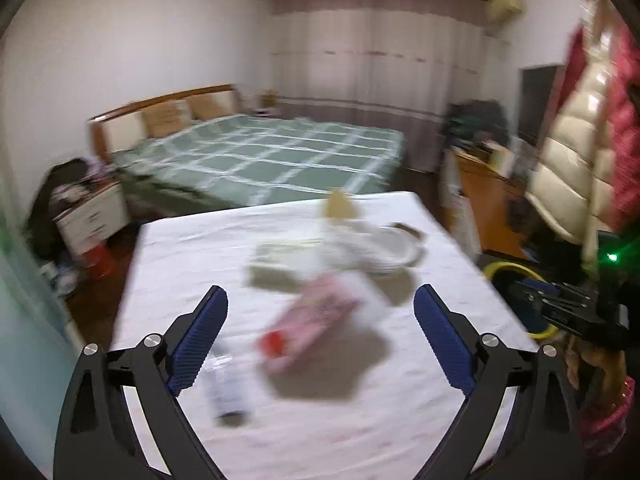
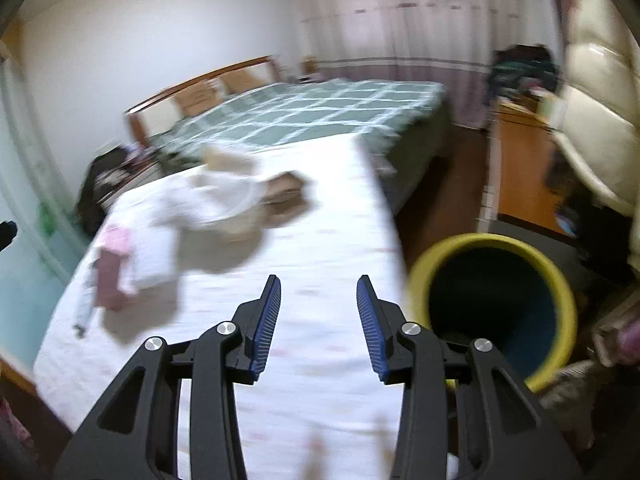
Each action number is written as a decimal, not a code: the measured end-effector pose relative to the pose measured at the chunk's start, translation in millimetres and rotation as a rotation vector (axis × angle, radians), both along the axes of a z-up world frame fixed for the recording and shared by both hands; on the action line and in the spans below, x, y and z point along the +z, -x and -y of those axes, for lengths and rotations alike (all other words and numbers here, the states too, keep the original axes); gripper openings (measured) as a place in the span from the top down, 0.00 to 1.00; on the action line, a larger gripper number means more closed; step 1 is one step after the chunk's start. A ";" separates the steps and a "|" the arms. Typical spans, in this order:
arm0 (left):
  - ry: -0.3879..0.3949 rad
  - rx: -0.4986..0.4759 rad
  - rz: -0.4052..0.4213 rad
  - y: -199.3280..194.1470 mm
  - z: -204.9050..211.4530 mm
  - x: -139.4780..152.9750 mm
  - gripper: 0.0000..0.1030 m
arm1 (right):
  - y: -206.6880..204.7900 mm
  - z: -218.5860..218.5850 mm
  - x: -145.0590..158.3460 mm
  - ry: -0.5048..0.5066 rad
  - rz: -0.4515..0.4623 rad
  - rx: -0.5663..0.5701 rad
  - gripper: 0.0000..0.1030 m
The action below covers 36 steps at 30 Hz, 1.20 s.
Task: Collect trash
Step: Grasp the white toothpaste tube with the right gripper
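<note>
Trash lies on a table with a white cloth (image 1: pixel 304 432): a pink packet with a red end (image 1: pixel 308 320), a clear plastic bottle (image 1: pixel 226 380), a flat pale packet (image 1: pixel 276 264) and a white plastic bag (image 1: pixel 376 246). My left gripper (image 1: pixel 320 320) is wide open above the pink packet, empty. My right gripper (image 2: pixel 318 312) is open and empty over the cloth (image 2: pixel 312 380), right of the blurred trash pile (image 2: pixel 208 208). A yellow-rimmed bin (image 2: pixel 552 284) stands on the floor beside the table's right edge.
A bed with a green checked cover (image 1: pixel 272 156) stands behind the table. A white nightstand (image 1: pixel 92 216) is at left. A wooden desk (image 1: pixel 488 196) and hanging padded coats (image 1: pixel 576 148) are at right. Both views are motion-blurred.
</note>
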<state>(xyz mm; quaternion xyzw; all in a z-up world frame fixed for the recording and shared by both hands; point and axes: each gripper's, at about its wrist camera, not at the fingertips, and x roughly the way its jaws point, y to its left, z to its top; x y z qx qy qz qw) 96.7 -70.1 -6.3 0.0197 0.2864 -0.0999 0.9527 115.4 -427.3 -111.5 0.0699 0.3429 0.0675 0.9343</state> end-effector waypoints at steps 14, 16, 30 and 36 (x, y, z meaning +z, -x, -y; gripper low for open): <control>0.018 0.231 0.042 28.2 -114.1 -4.9 0.09 | -21.2 -233.2 -15.9 -0.090 -0.105 0.475 0.51; 0.017 0.247 0.053 31.1 -118.5 -3.7 0.09 | -24.5 -257.8 -20.2 -0.078 -0.116 0.504 0.51; 0.034 0.277 0.078 45.8 -145.5 3.0 0.07 | -55.0 -327.1 -75.2 0.031 -0.261 0.490 0.62; 0.034 0.271 0.067 42.9 -142.4 0.1 0.07 | -42.6 -313.8 -69.5 0.000 -0.246 0.526 0.75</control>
